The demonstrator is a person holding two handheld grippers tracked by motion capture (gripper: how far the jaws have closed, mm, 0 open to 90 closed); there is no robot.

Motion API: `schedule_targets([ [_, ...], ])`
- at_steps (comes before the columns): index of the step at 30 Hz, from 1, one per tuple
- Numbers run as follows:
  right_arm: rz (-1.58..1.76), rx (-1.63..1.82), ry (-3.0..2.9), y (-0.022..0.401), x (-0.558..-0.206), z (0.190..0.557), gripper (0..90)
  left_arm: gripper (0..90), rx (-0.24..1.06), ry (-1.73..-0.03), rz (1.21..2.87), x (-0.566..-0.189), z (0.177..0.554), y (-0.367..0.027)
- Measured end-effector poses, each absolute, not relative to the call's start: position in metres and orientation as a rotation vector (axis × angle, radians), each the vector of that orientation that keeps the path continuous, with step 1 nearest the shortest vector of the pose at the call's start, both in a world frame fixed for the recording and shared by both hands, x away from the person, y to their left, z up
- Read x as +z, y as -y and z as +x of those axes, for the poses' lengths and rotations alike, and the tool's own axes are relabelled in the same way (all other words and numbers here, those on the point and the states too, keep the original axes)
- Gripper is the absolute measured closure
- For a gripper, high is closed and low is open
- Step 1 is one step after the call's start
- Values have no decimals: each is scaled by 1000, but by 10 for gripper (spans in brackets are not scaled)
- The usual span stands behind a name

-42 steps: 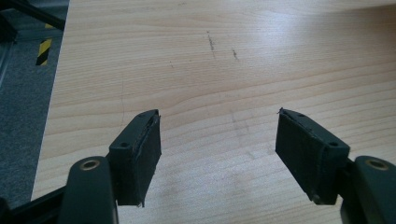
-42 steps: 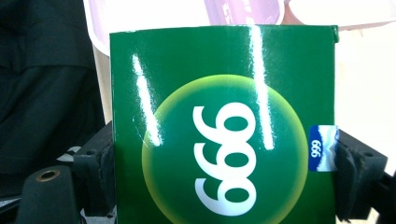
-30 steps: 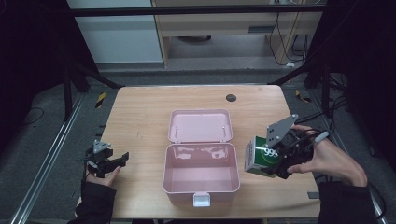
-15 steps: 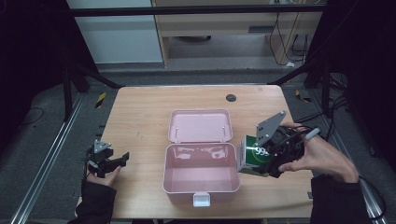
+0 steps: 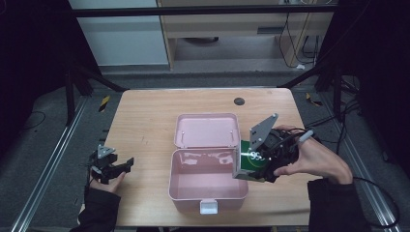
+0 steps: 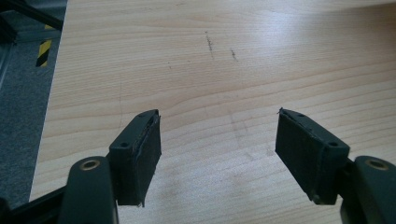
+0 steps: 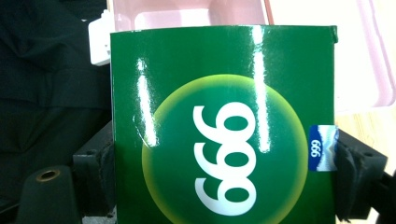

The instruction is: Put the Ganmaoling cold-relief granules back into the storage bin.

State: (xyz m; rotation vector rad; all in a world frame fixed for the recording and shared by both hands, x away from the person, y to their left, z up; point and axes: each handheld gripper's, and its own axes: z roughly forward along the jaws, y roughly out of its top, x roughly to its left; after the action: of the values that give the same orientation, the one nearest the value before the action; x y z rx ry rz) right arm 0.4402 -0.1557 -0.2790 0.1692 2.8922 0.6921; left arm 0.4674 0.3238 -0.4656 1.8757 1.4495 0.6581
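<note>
Black sleeves (image 5: pixel 333 205), black jaws, grey three-cornered plate (image 5: pixel 262 127)

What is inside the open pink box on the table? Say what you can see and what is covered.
The pink box shows a bare pink floor with nothing lying in it. Its right-hand corner is covered by the green carton that the right gripper holds at that rim.

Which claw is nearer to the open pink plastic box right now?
Right. The right claw, clamped on a green carton, is at the open pink plastic box's right rim; the left claw sits apart, near the table's left edge.
</note>
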Motion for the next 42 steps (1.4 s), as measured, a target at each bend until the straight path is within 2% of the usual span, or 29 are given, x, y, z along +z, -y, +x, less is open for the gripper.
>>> schedule_targets([
  [24, 88, 694, -2900, 114, -287, 451, 161, 305, 660, -1449, 1873, -465, 468, -324],
  [42, 66, 665, -2928, 101, -305, 454, 160, 305, 662, -1449, 1872, -465, 468, -325],
])
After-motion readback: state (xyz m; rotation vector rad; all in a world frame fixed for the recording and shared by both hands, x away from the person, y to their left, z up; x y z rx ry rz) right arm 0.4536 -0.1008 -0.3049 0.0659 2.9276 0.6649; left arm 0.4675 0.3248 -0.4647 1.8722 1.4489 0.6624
